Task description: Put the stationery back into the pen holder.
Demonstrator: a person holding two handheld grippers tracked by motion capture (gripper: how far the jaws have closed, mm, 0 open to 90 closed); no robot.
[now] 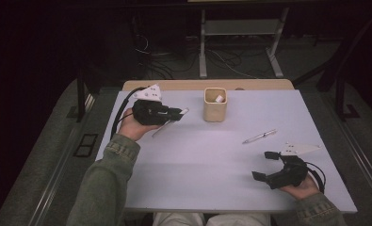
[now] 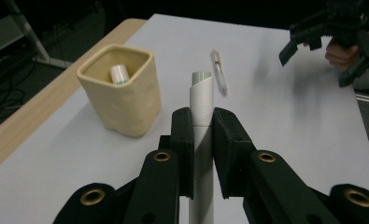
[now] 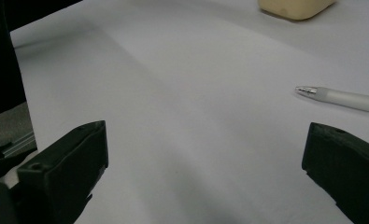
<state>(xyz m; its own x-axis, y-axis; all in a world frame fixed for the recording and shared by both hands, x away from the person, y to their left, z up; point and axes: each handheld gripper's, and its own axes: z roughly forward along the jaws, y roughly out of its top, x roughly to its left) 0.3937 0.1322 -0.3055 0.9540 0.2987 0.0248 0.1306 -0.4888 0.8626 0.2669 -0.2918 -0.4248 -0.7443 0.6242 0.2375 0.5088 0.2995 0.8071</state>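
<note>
My left gripper [image 1: 178,112] [image 2: 203,126] is shut on a white marker [image 2: 202,102] [image 1: 182,112], held above the table just left of a beige square cup [image 1: 215,104] [image 2: 121,88]. Inside the cup stands another white marker [image 2: 118,73] [image 1: 219,98]. A silver pen [image 1: 259,136] [image 2: 218,71] [image 3: 343,97] lies on the white table [image 1: 207,165] right of centre. My right gripper [image 1: 264,165] [image 3: 205,172] rests open near the front right, its jaws wide apart with nothing between them, the pen a short way beyond it. It also shows far off in the left gripper view [image 2: 313,39].
The table's wooden back edge [image 1: 207,84] runs behind the cup. Beyond it on the dark floor stand a grey metal frame [image 1: 240,42] and loose cables [image 1: 155,61].
</note>
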